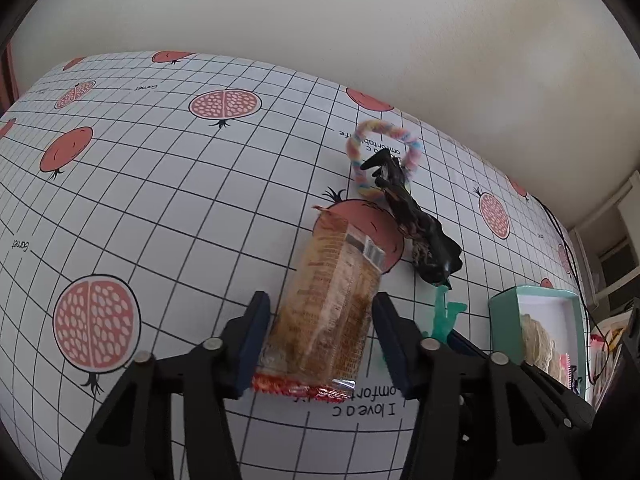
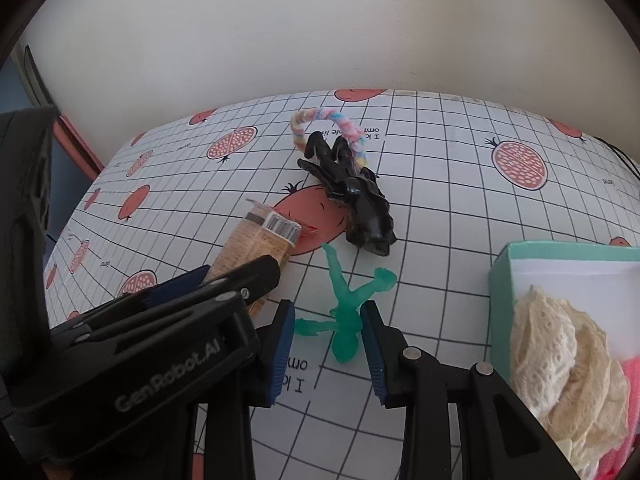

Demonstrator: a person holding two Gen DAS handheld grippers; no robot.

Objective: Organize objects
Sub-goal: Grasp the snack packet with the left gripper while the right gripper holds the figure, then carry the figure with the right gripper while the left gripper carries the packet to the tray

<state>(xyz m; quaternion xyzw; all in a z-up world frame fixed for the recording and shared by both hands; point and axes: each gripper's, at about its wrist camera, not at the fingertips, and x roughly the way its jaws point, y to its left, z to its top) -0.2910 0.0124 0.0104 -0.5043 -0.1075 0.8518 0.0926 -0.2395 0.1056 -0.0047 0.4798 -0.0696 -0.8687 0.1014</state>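
I'm seeing my left tool (image 1: pixel 320 340) sitting with its blue pads spread either side of a clear-wrapped orange snack packet with a red crimped end (image 1: pixel 332 300), which is lying on the counter (image 1: pixel 160 200) with the pomegranate-print grid cloth. The pads look just off the wrapper, though it's hard to tell. My right tool (image 2: pixel 328 344) is gaping too, straddling a translucent green rubbery figure (image 2: pixel 348 304) lying flat. Beyond them, a black plastic toy creature (image 2: pixel 352 196) is lying across a pastel twisted fuzzy ring (image 2: pixel 324 120). On the right, a teal open box (image 2: pixel 560 256) is holding cream lace fabric (image 2: pixel 560 360).
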